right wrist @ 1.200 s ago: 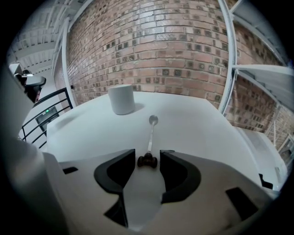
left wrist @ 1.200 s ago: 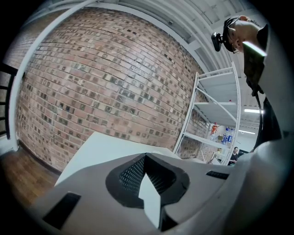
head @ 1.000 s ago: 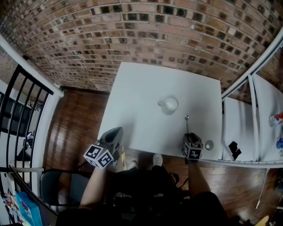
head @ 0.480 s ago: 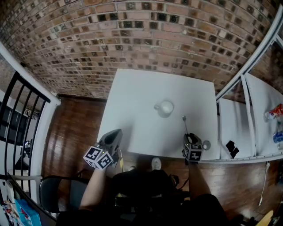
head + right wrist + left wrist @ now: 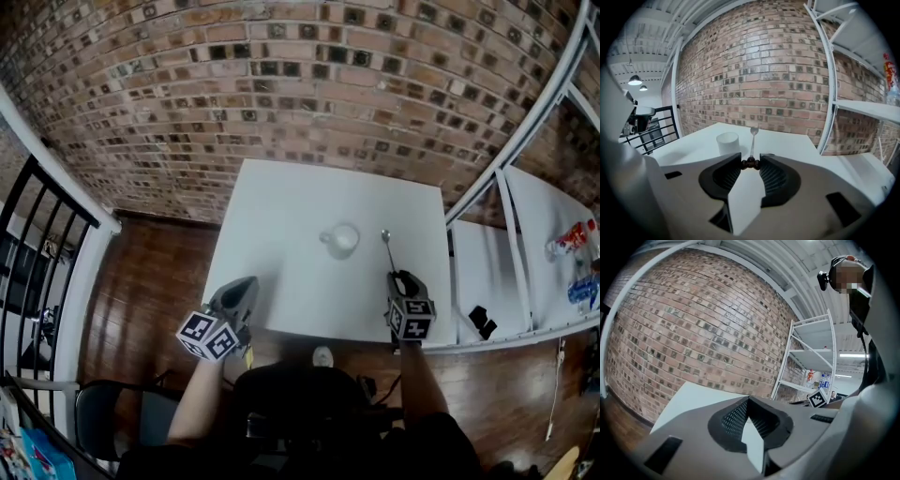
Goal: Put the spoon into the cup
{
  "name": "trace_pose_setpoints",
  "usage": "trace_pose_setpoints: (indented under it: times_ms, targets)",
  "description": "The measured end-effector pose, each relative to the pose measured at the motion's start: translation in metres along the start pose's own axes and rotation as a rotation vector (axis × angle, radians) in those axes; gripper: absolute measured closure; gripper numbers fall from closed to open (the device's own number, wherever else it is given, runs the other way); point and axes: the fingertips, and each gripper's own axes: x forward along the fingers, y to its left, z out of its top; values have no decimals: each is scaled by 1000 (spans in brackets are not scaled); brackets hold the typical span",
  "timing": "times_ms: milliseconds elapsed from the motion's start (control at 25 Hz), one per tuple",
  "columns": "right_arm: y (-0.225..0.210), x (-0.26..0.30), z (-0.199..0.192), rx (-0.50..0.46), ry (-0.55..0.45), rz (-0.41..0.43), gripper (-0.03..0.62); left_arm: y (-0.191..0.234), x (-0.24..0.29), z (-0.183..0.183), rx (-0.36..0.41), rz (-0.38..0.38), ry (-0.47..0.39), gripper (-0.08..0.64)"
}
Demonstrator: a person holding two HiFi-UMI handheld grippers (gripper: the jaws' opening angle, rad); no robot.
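A white cup point(image 5: 341, 239) stands on the white table point(image 5: 281, 216), a little right of its middle. My right gripper point(image 5: 397, 277) is shut on the handle end of a metal spoon point(image 5: 384, 246) and holds it above the table, right of the cup. In the right gripper view the spoon point(image 5: 752, 143) sticks out forward from between the pads of the right gripper point(image 5: 750, 163), its bowl far from me, and the cup point(image 5: 728, 142) is just left of it. My left gripper point(image 5: 246, 285) hangs at the table's near left edge, shut and empty point(image 5: 748, 401).
A white metal shelf rack point(image 5: 525, 234) stands right of the table, with bottles point(image 5: 574, 242) and a small dark object point(image 5: 480, 321) on it. A brick wall point(image 5: 281, 84) runs behind the table. A black railing point(image 5: 42, 234) is at the left, over wooden floor.
My right gripper has closed on the spoon's handle and risen, lifting the spoon off the table. The left gripper has stayed put.
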Motion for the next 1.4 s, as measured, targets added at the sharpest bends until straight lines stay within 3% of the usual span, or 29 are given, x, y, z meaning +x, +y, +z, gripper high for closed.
trace_pose_setpoints:
  times_ms: [200, 440, 1000, 1400]
  targets:
    - [23, 5, 26, -54, -28, 67, 460, 3, -6, 7, 5, 12, -25, 568]
    - [49, 23, 36, -134, 18, 173, 460, 12, -17, 15, 9, 48, -54, 568]
    - [68, 50, 30, -191, 104, 241, 460, 23, -30, 19, 18, 109, -86, 568]
    - [73, 68, 41, -204, 106, 265, 460, 31, -27, 26, 9, 133, -106, 568]
